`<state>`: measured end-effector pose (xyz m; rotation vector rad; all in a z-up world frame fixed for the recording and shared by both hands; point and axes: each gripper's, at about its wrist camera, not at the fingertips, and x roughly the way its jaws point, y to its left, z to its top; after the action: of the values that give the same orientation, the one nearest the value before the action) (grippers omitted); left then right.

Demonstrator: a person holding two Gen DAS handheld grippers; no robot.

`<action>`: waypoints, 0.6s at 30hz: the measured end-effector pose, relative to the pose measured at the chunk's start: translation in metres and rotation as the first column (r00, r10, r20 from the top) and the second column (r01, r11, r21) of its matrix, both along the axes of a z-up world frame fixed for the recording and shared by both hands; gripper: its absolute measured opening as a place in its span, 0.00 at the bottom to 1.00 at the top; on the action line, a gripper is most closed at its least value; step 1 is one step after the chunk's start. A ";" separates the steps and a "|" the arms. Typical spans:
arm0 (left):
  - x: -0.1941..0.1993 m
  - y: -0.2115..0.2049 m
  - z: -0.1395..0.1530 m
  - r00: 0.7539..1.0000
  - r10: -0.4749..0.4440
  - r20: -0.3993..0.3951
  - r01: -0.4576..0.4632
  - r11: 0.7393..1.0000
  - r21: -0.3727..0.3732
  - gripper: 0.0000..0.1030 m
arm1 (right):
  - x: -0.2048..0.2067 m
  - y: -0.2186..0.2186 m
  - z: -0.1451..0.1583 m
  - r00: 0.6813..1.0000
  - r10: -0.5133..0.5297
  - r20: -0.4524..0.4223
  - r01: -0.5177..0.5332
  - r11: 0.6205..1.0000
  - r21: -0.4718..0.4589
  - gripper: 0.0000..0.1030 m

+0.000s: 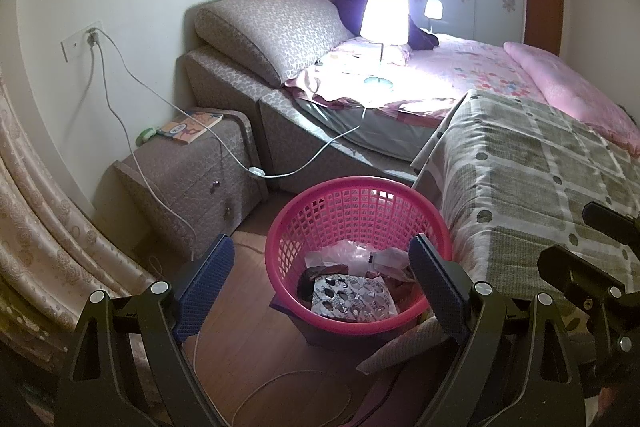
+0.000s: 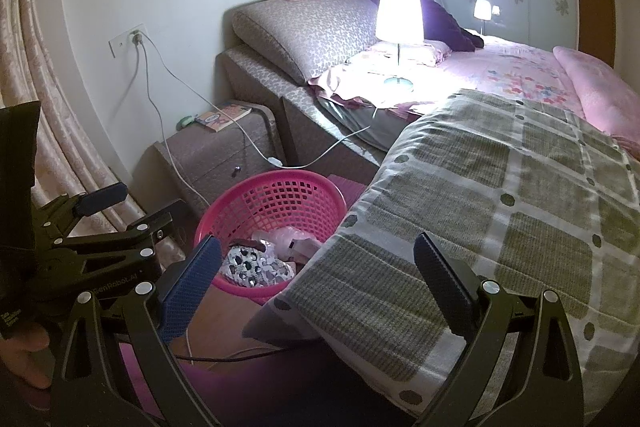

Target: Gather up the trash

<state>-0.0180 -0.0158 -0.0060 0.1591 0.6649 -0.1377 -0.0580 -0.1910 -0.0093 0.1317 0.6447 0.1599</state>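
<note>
A pink plastic mesh basket (image 1: 360, 195) stands on the wooden floor beside the bed, also in the right wrist view (image 2: 276, 187). It holds trash: a silver blister pack (image 1: 352, 301), clear plastic wrap (image 1: 352, 251) and dark scraps. My left gripper (image 1: 320, 287) is open and empty, hovering just above the basket's near rim. My right gripper (image 2: 316, 279) is open and empty, over the edge of the green checked blanket (image 2: 460, 207), to the right of the basket. The left gripper also shows in the right wrist view (image 2: 112, 211).
A padded nightstand (image 1: 192, 179) with a book (image 1: 192, 127) stands left of the basket. White cables (image 1: 120, 115) run from a wall socket across it to the floor. A lit lamp (image 1: 384, 19) stands on the bed. Curtains (image 1: 40, 219) hang at left.
</note>
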 end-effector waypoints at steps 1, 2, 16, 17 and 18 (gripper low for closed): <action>0.000 0.000 0.000 1.000 0.000 0.000 0.000 1.000 -0.001 0.83 | 0.000 0.000 0.000 1.000 0.000 0.000 0.000 1.000 0.000 0.91; 0.000 0.000 0.000 1.000 0.000 0.000 0.000 1.000 -0.001 0.83 | 0.000 0.000 0.000 1.000 0.000 0.000 0.000 1.000 0.000 0.91; 0.001 -0.001 0.000 1.000 0.002 -0.003 -0.002 1.000 0.003 0.83 | 0.001 0.001 0.000 1.000 0.000 -0.001 0.000 1.000 0.001 0.91; 0.000 -0.001 -0.001 1.000 0.002 -0.004 -0.002 1.000 0.001 0.83 | 0.000 0.001 -0.001 1.000 0.001 -0.001 -0.001 1.000 0.001 0.91; -0.001 0.000 -0.002 1.000 0.002 -0.004 -0.002 1.000 0.000 0.83 | 0.001 0.001 0.000 1.000 0.001 -0.002 -0.001 1.000 0.001 0.91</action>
<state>-0.0187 -0.0157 -0.0078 0.1586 0.6690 -0.1359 -0.0574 -0.1904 -0.0092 0.1325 0.6464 0.1607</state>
